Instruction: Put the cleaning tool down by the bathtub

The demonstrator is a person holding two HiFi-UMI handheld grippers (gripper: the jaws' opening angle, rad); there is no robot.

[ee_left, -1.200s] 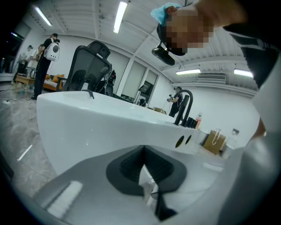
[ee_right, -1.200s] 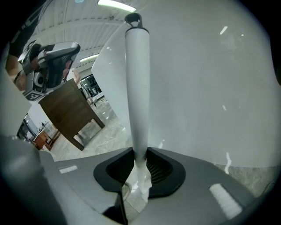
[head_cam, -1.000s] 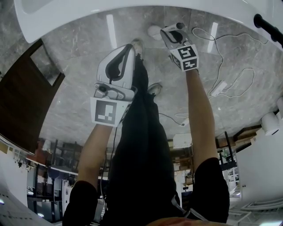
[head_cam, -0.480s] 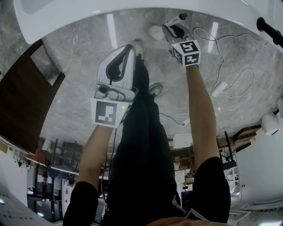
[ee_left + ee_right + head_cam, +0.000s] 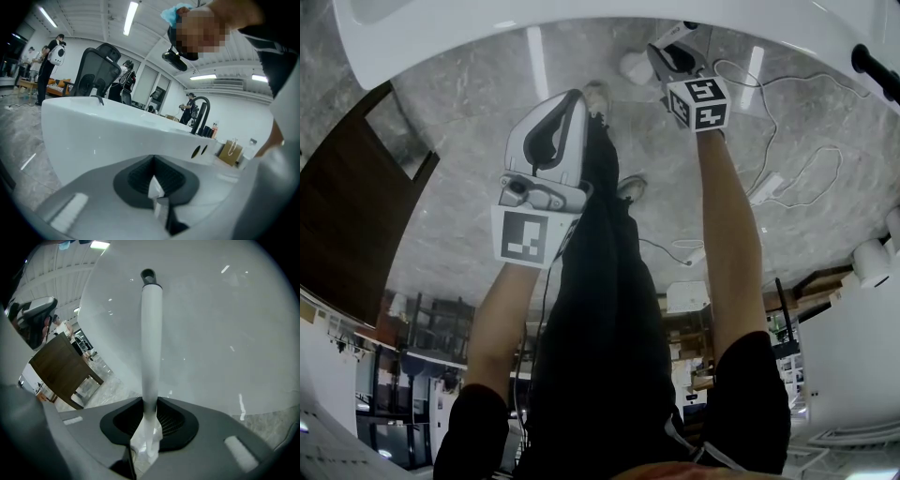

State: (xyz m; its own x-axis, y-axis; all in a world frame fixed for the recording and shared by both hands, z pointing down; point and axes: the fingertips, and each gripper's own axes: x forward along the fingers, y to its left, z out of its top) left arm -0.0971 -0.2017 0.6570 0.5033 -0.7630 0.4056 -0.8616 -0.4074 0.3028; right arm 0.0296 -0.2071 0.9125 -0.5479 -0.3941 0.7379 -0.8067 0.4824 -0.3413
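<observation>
Right gripper (image 5: pixel 679 58) edges closer to tub (image 5: pixel 487 28), jaws clamped on tool handle (image 5: pixel 151 333). Tool not yet down. Left gripper (image 5: pixel 158 204) closed, empty, unmoved.

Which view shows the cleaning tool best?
Right gripper view: the tool rises from the right claw, which grips it, to its black loop, against the tub. Head view shows only its tip; left gripper view, nothing.
</observation>
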